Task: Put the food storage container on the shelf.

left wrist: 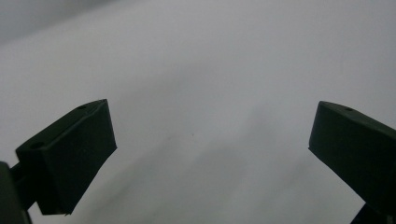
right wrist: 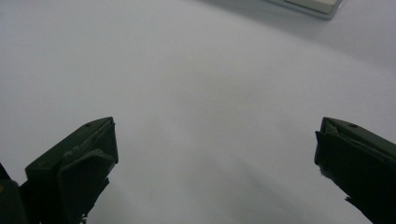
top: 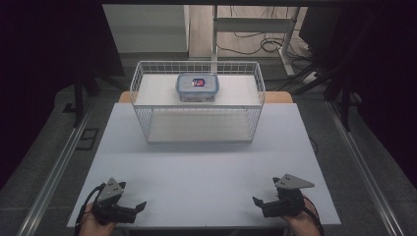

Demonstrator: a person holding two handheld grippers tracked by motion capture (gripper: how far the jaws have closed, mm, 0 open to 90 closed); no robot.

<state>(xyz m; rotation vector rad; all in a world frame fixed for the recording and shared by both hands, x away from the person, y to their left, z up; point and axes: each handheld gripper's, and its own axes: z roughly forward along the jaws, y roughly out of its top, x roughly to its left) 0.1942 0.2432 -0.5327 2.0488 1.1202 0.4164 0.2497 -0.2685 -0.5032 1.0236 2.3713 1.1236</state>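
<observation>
A white wire basket [top: 147, 118] stands at the far middle of the white table [top: 206, 167]. Inside it, toward the back, sits a clear plastic box with a blue-rimmed lid [top: 197, 86] and something red and dark inside. My left gripper [top: 133, 196] rests at the near left edge, far from the basket. In the left gripper view, the left gripper [left wrist: 212, 135] is open over bare table with nothing between the jaws. My right gripper [top: 265, 191] sits at the near right edge. In the right gripper view, the right gripper [right wrist: 215, 140] is open and empty as well.
A corner of the basket's base [right wrist: 308, 5] shows at the top of the right gripper view. Behind the table are desk legs and cables on the floor [top: 260, 44]. Metal rails [top: 54, 172] run along both sides of the table.
</observation>
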